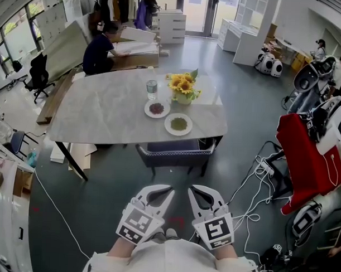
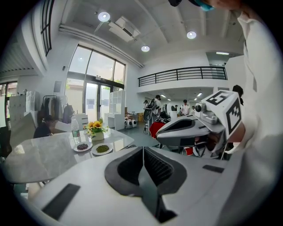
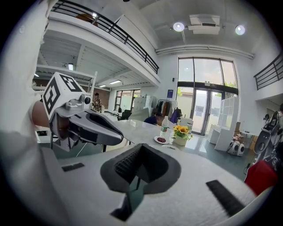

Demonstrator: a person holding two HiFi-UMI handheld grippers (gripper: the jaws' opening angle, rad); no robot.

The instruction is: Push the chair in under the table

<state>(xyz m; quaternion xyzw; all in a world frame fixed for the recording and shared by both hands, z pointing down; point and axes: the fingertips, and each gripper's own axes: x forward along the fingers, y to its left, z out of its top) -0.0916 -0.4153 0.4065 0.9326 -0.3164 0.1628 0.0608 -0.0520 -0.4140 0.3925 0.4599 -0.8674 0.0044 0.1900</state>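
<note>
left gripper (image 2: pixel 143 153): jaws pressed together, nothing between | right gripper (image 2: pixel 164 136): just to its right, alongside | table (image 2: pixel 40 156): far left, pale marble top | on table: bottle (image 2: pixel 75 131), sunflowers (image 2: pixel 96 128), dark-filled plate (image 2: pixel 82 146), green-filled plate (image 2: pixel 102 149), clustered at the right end

The table (image 1: pixel 104 122) fills the frame's centre. The chair (image 1: pixel 175 150) sits at its lower edge, right of centre, partly under it. On the table's right part stand a bottle (image 1: pixel 152 89) and flowers (image 1: pixel 183 87), with two plates (image 1: pixel 157 109) below them in the frame. The left gripper (image 1: pixel 164 189) and right gripper (image 1: pixel 195 190) sit side by side at bottom centre, well apart from the chair.
</note>
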